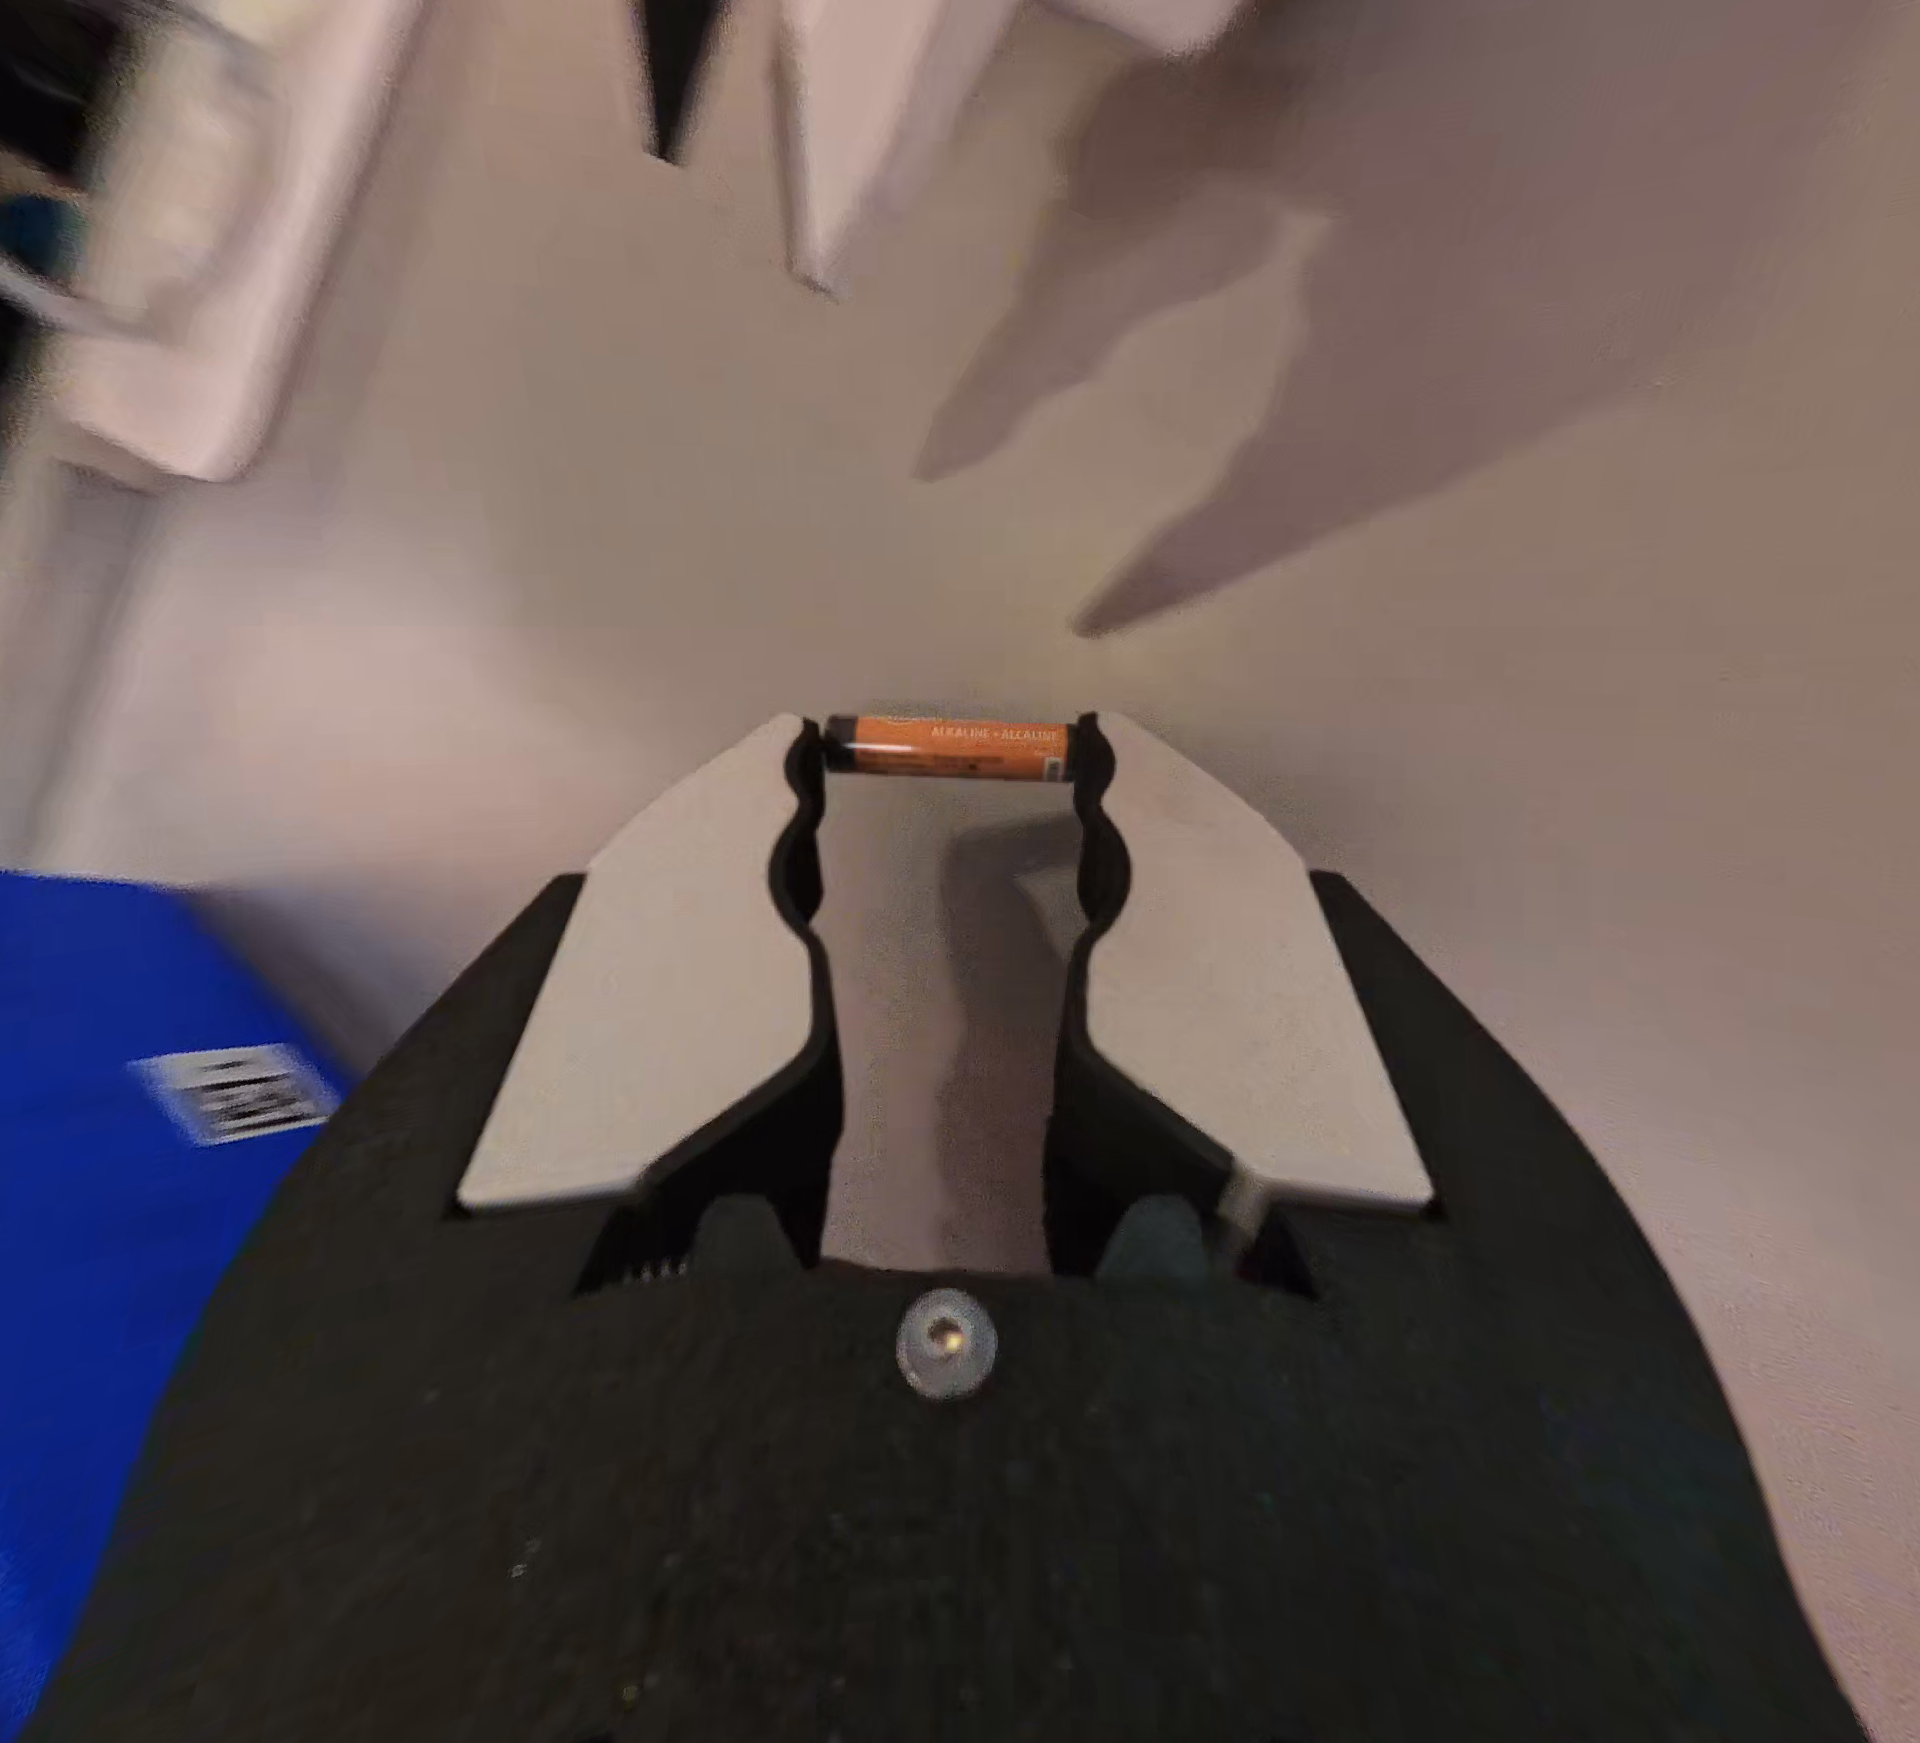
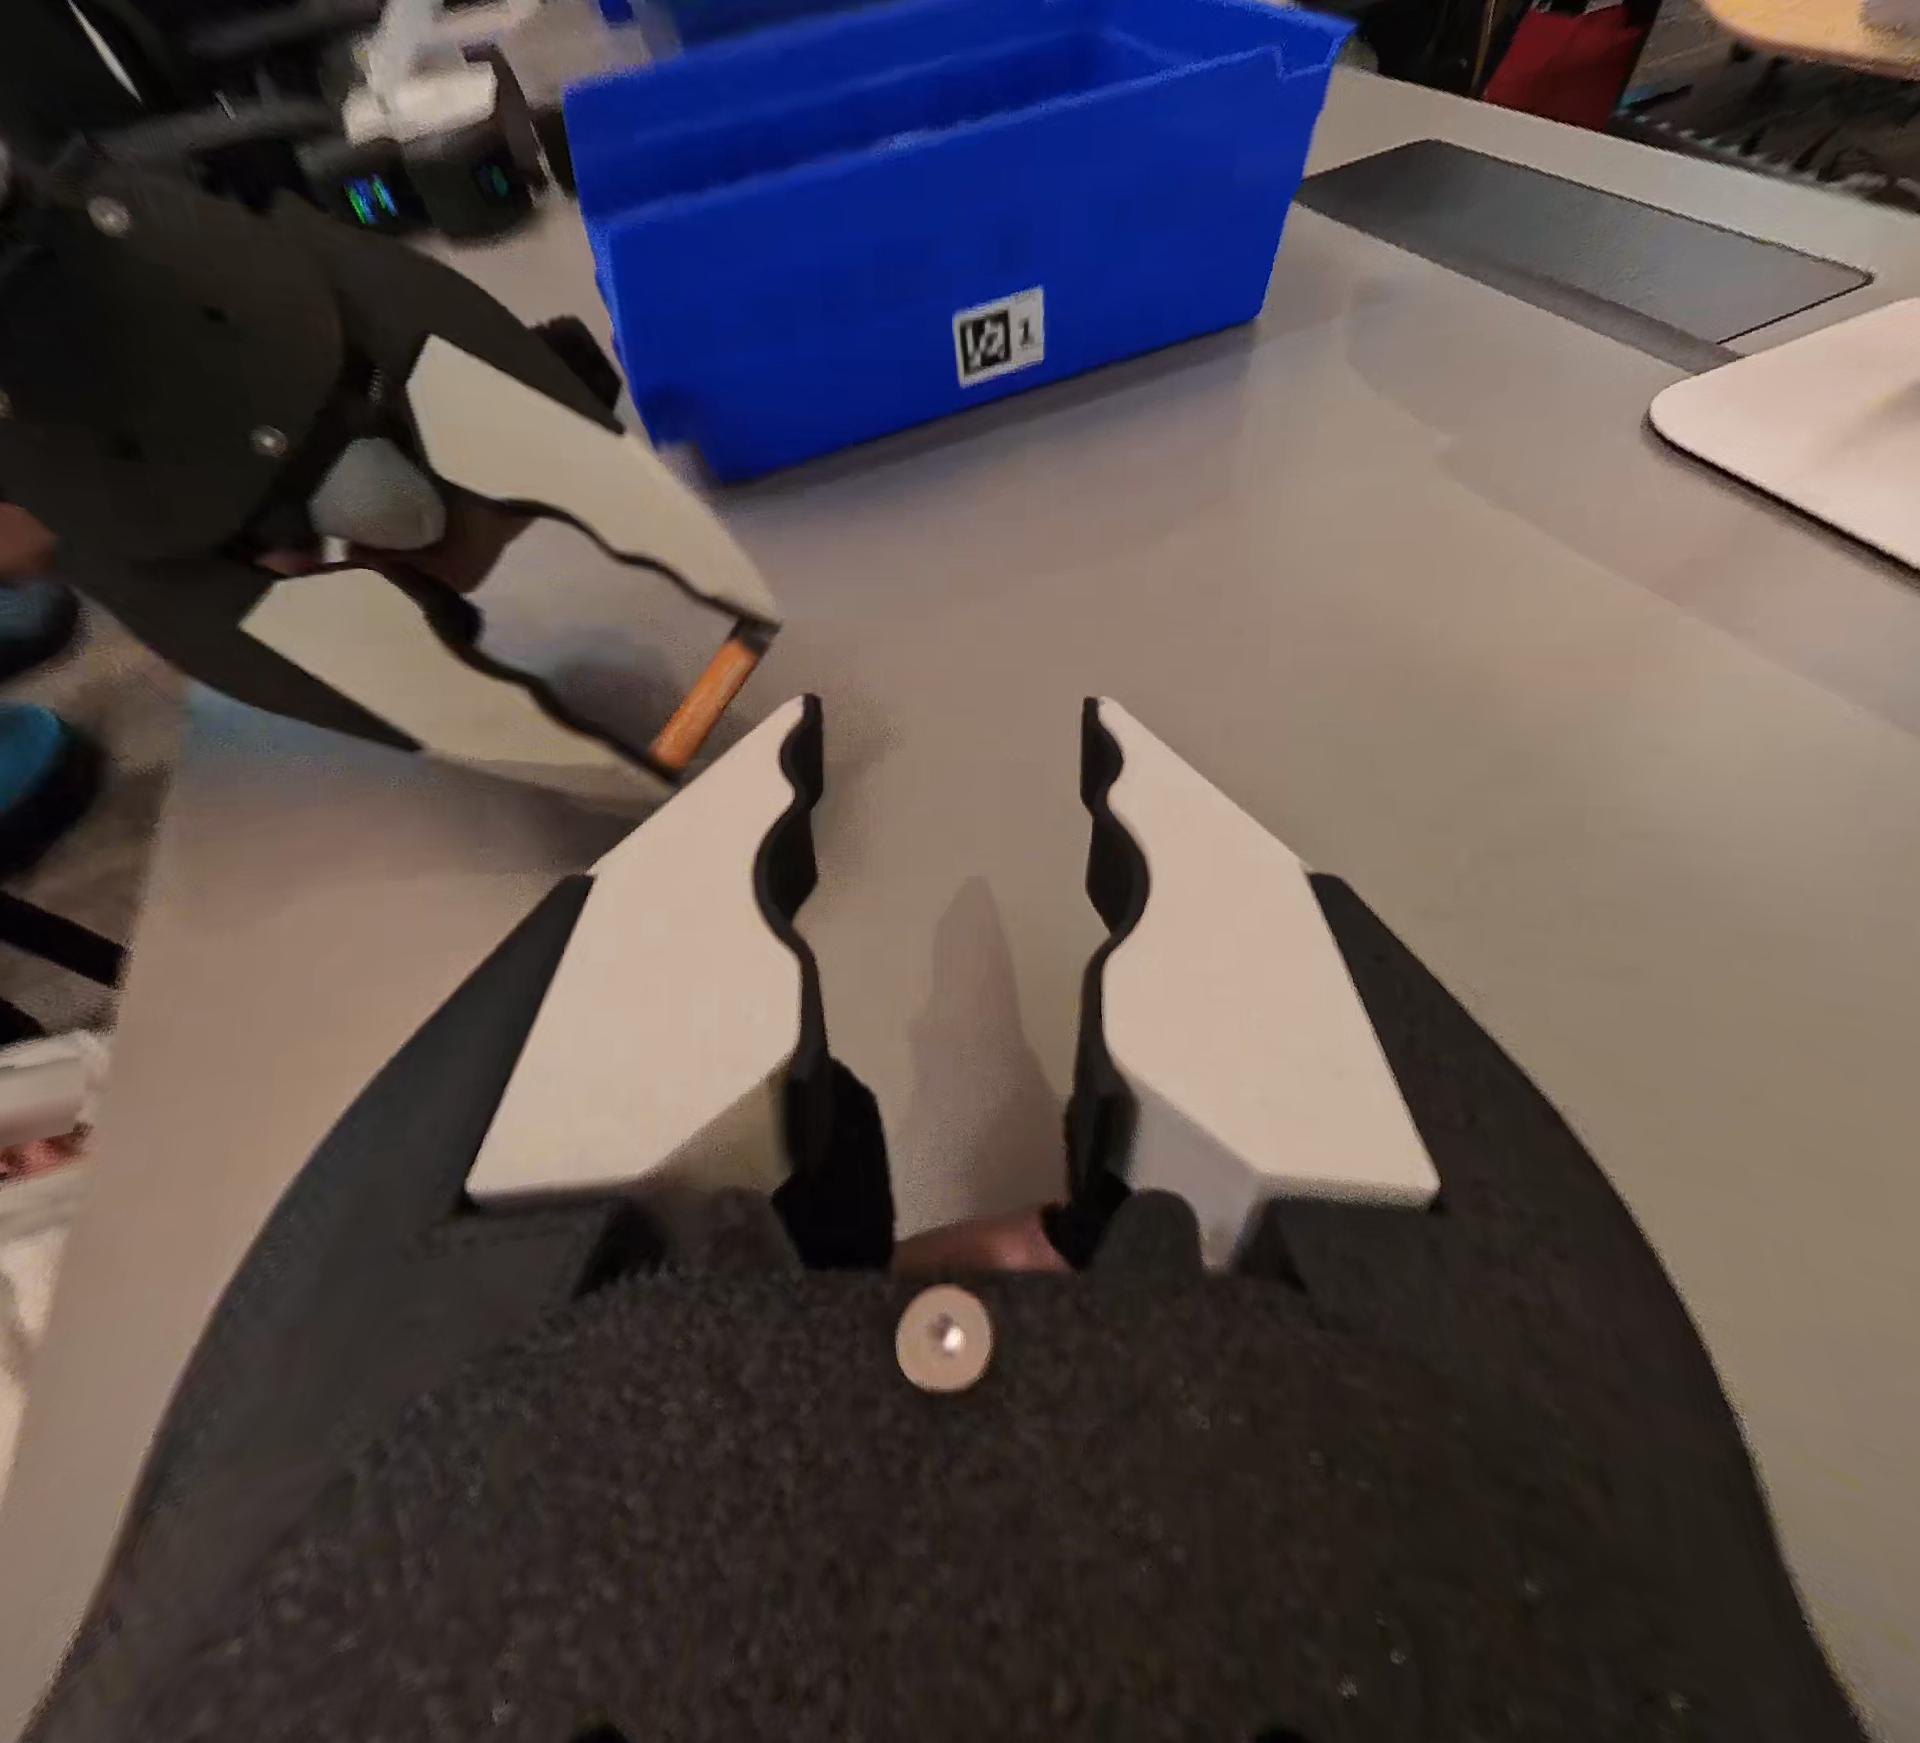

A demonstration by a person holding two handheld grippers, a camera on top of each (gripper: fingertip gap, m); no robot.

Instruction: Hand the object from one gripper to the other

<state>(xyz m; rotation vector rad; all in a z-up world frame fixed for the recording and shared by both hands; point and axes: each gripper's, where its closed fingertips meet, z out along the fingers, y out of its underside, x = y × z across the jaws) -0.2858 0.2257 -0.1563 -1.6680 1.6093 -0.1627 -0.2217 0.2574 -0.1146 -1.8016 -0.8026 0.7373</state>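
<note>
My left gripper [image 1: 948,737] is shut on an orange and black battery [image 1: 945,746], held end to end between its fingertips above the grey table [image 1: 520,602]. The right wrist view shows the same left gripper [image 2: 717,691] at the left with the battery [image 2: 709,699] across its tips. My right gripper [image 2: 948,727] is open and empty, its tips just right of and below the battery. It appears blurred at the top of the left wrist view [image 1: 748,166], apart from the battery.
A blue bin [image 2: 935,239] with a white sticker stands on the table [image 2: 1351,654] behind the grippers; its corner shows in the left wrist view [image 1: 125,1122]. A white board [image 2: 1808,436] lies at the right. More bins and seated people are at the back. Across from one pair of fingers to the other is roughly 9 centimetres.
</note>
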